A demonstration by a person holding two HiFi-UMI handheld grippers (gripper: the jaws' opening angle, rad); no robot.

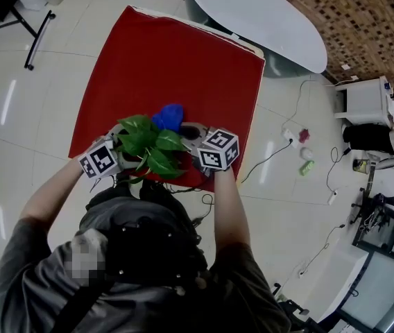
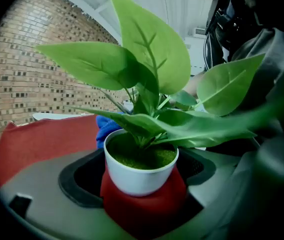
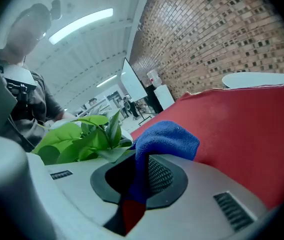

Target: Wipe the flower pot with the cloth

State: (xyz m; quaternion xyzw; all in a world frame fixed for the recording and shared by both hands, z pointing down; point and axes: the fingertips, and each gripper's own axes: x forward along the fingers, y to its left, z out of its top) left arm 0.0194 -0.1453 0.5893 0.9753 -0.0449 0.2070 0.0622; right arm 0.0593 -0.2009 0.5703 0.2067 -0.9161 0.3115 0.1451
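Note:
A small white flower pot (image 2: 139, 171) with broad green leaves (image 1: 150, 148) sits between the jaws of my left gripper (image 2: 141, 184), which is shut on it. The blue cloth (image 3: 163, 140) hangs from my right gripper (image 3: 134, 184), pinched between its jaws. In the head view the blue cloth (image 1: 168, 117) shows just beyond the leaves, with the left gripper (image 1: 107, 157) on one side and the right gripper (image 1: 207, 150) on the other, over the near edge of the red table cover (image 1: 169, 68). The pot itself is hidden under the leaves there.
A white oval table (image 1: 259, 16) stands beyond the red cover. Cables, a power strip (image 1: 290, 139) and small items lie on the tiled floor to the right. A metal stand (image 1: 34, 37) is at the far left.

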